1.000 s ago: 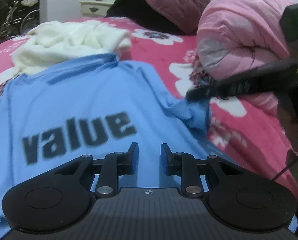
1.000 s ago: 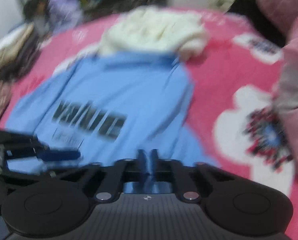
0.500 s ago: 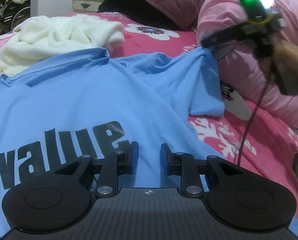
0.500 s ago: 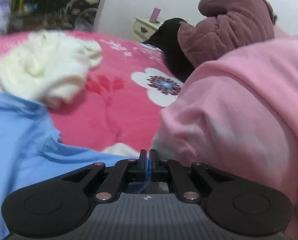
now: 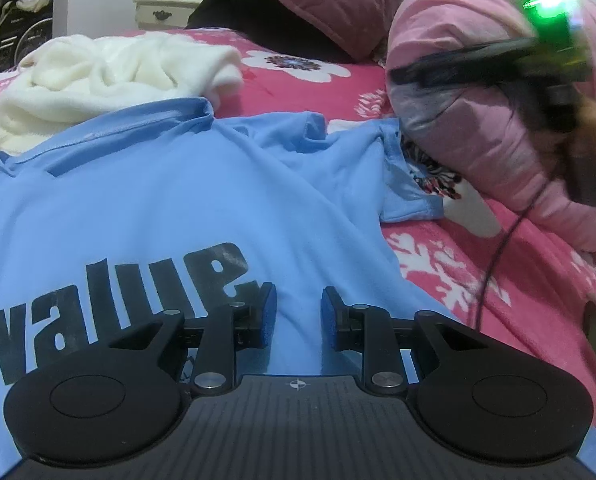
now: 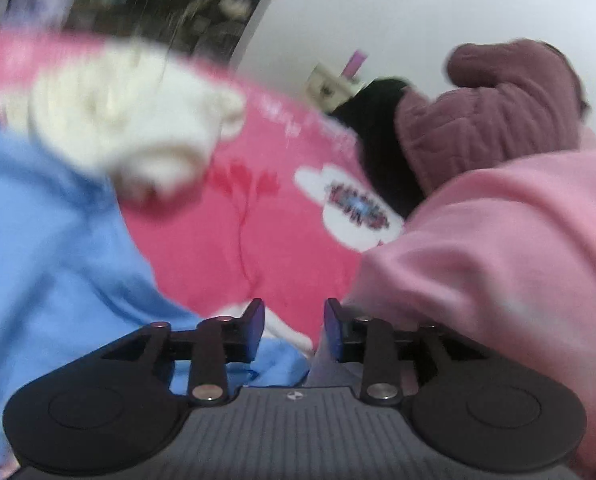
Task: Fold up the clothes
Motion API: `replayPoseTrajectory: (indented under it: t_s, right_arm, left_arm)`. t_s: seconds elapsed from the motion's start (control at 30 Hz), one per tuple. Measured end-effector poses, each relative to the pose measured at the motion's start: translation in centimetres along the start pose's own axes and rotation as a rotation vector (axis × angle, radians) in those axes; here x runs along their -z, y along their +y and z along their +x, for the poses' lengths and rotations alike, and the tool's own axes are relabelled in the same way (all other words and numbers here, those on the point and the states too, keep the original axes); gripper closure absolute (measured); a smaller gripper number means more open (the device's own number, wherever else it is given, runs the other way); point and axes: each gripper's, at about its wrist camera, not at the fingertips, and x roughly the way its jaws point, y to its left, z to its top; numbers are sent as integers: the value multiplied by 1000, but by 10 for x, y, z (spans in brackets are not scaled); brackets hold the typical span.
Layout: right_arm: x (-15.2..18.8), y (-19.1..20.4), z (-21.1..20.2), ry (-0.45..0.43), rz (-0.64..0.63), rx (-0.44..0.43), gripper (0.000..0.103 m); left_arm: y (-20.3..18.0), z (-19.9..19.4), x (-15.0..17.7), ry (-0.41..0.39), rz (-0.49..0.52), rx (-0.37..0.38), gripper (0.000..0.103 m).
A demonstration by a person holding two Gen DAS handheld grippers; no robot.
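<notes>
Blue shirt on pink bedspread

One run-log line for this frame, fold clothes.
step: spread sleeve | left gripper: open over blue t-shirt | right gripper: open above sleeve | sleeve lies by pink quilt

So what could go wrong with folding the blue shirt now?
1. The sleeve lies rumpled against the pink quilt, so a fold may catch there.
2. The shirt has its collar against the white sweater, which might get dragged along.
3. Both tools, left and right, are open and hold nothing, so the shirt may bunch before being gripped.
</notes>
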Motion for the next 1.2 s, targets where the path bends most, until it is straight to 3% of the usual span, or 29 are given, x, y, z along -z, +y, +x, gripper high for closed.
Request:
replayPoseTrajectory:
  t_s: [0.03, 0.1, 0.3, 0.4, 0.47, 0.5, 0.57, 0.6, 0.7, 0.8, 0.9, 1.1, 1.2]
  right_arm:
    - [1, -7, -14, -24, 55, -4, 54]
    - [10, -23, -30, 24, 210, -59, 53]
    - [75, -56, -5, 343, 766, -355, 54]
    - [93, -54, 10, 406, 892, -423, 60]
    - [98, -46, 15, 425, 919, -450, 72]
    - [97, -41, 14, 425, 903, -442, 77]
    - [94, -33, 8, 420, 855, -413, 99]
    - [90, -32, 2, 404, 832, -400, 100]
    - [70, -45, -21, 330, 710, -293, 100]
    - [61, -63, -32, 332, 606, -178, 100]
    - [63, -73, -26, 400, 516, -90, 100]
    - [79, -55, 1, 543, 377, -32, 99]
    - [87, -46, 8, 543, 293, 22, 82]
  left_arm:
    - [0, 0, 0, -1, 0, 1, 78]
    - [1, 0, 0, -1, -7, 4, 77]
    - [3, 0, 0, -1, -11, 11, 77]
    - [3, 0, 0, -2, -18, 12, 76]
    - [3, 0, 1, -7, -22, 12, 76]
    - [3, 0, 2, -10, -24, 11, 76]
    - [3, 0, 3, -13, -27, 10, 76]
    - [3, 0, 2, -13, -27, 10, 76]
    - [3, 0, 2, -10, -32, 11, 76]
    - [5, 0, 1, -7, -33, 15, 76]
    - [5, 0, 2, -5, -26, 18, 76]
    - [4, 0, 2, -3, -12, 13, 76]
    - [4, 1, 3, -6, -2, 12, 75]
